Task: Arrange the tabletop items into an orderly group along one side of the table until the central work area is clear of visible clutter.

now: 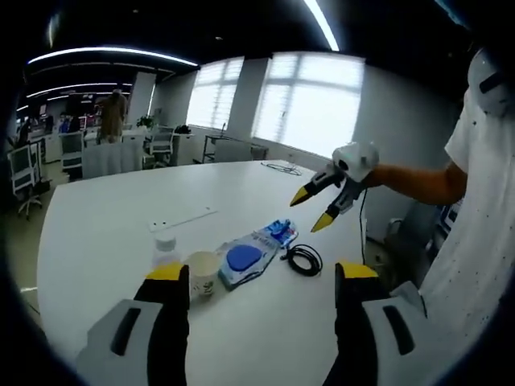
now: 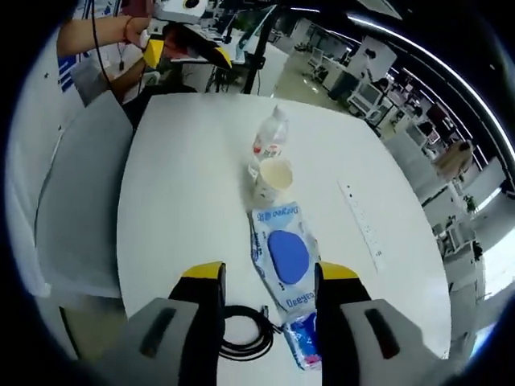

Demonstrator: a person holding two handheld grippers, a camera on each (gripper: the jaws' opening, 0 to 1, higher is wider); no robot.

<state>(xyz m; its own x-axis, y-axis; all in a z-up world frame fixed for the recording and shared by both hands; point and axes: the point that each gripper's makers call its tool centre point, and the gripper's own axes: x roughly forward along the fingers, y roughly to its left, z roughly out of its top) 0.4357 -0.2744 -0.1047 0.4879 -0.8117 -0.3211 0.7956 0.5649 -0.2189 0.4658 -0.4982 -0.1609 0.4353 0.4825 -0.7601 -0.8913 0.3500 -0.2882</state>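
A row of items lies on the white table (image 1: pixel 96 241): a clear water bottle (image 1: pixel 165 249), a paper cup (image 1: pixel 203 271), a wipes packet with a blue lid (image 1: pixel 244 259), a small blue packet (image 1: pixel 280 231) and a coiled black cable (image 1: pixel 304 259). My left gripper (image 1: pixel 261 273) is open, held above the near table edge short of the cup and packet. My right gripper (image 1: pixel 318 207) hovers open above the far side. In the right gripper view, my right gripper (image 2: pixel 269 273) is open over the wipes packet (image 2: pixel 286 253), with the cable (image 2: pixel 245 334), small packet (image 2: pixel 302 342), cup (image 2: pixel 273 178) and bottle (image 2: pixel 272 135) around; my left gripper (image 2: pixel 187 50) is open beyond.
A white power strip (image 1: pixel 181 219) lies flat farther along the table (image 2: pixel 185 161), also the power strip (image 2: pixel 362 221). A grey chair (image 2: pixel 80 201) stands at the table edge. A person's arm and white shirt (image 1: pixel 475 241) stand at the right. Office desks and chairs fill the background.
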